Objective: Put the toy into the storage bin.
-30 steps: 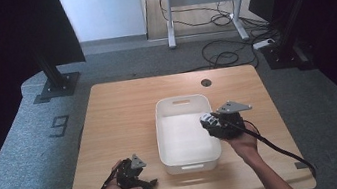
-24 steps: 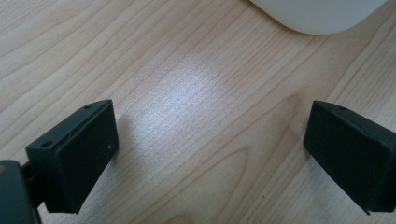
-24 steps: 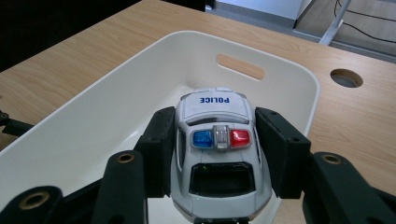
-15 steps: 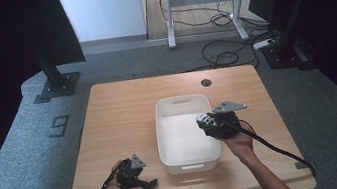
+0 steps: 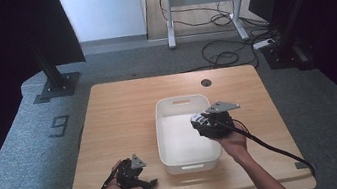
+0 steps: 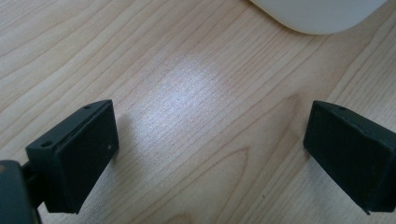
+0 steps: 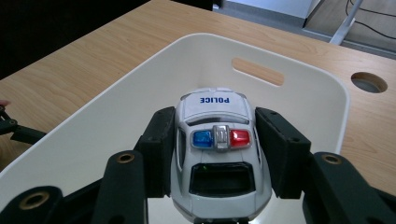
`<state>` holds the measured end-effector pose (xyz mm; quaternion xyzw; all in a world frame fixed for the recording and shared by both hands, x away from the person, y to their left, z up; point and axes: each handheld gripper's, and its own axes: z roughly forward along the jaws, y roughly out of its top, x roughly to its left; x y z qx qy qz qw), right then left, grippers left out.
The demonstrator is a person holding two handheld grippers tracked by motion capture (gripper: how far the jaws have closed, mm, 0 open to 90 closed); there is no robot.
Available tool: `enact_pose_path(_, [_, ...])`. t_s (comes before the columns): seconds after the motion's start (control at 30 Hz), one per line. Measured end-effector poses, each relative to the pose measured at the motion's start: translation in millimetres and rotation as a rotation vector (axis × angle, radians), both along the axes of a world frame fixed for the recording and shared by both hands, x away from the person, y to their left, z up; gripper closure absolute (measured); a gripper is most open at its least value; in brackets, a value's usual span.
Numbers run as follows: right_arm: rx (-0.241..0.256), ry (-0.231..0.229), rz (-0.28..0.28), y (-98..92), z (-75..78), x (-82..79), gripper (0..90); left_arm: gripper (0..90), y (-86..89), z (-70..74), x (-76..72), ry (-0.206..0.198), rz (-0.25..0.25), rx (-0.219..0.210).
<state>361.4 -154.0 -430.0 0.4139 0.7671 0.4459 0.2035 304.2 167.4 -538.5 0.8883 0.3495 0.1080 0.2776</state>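
Toy police car (image 7: 218, 154): clamped between the right gripper (image 5: 200, 122) jaws, centre frame, above the white tub (image 5: 163, 125).
Change: car has edged left over the tub interior; release probably next.
Left gripper (image 5: 145, 185): jaws apart, empty, lower left on the table (image 5: 118, 107).

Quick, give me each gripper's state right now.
Left gripper: open, holding nothing, over the table.
Right gripper: shut on the toy police car, above the white bin.
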Motion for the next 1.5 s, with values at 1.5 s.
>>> enact_pose_path(1.5, [-0.002,0.014,0.057,36.0,-9.8,4.9,50.2,3.5,0.0,0.0,-0.5,0.000,0.002,-0.001])
